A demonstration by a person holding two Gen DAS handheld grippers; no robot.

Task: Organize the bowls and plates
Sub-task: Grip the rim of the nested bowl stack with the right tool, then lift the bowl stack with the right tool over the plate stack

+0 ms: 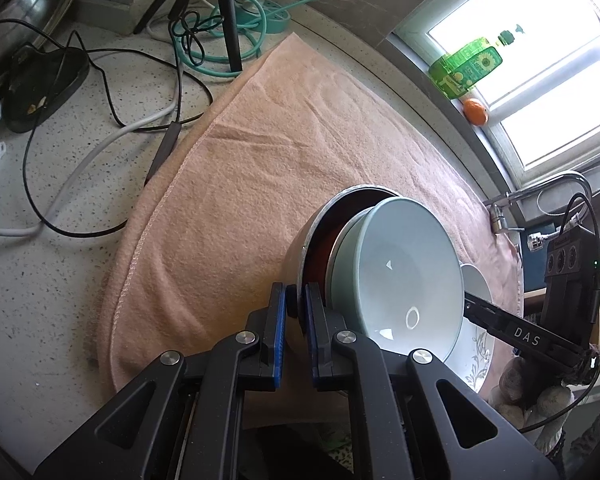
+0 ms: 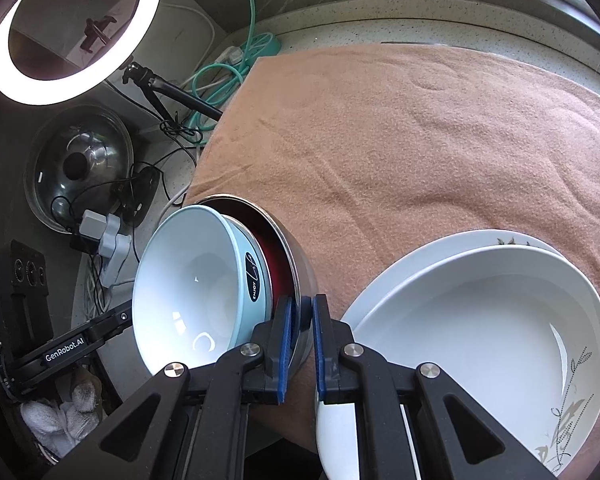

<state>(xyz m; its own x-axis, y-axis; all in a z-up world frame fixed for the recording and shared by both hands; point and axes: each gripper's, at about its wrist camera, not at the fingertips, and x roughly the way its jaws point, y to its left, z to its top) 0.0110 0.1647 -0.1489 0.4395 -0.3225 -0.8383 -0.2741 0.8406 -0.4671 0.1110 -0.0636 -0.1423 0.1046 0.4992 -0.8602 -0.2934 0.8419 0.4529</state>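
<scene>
Mid-carry over the towel (image 1: 284, 168) on the bench: left tongs (image 1: 296, 304) and right tongs (image 2: 300, 316) both clenched on the steel bowl's (image 2: 296, 256) rim, pale bowl (image 2: 192, 284) nested inside; next, probably lowering level beside the stacked plates (image 2: 480, 312).

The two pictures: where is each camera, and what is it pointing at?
Left wrist view: sits on the left hand-held gripper, looking down its fingers at the steel bowl it pinches; the other gripper and a gloved hand show at right.
Right wrist view: sits on the right hand-held gripper, clamped on the same steel bowl's rim, white plates beside.
Both share the pale blue bowl and the peach towel.
</scene>
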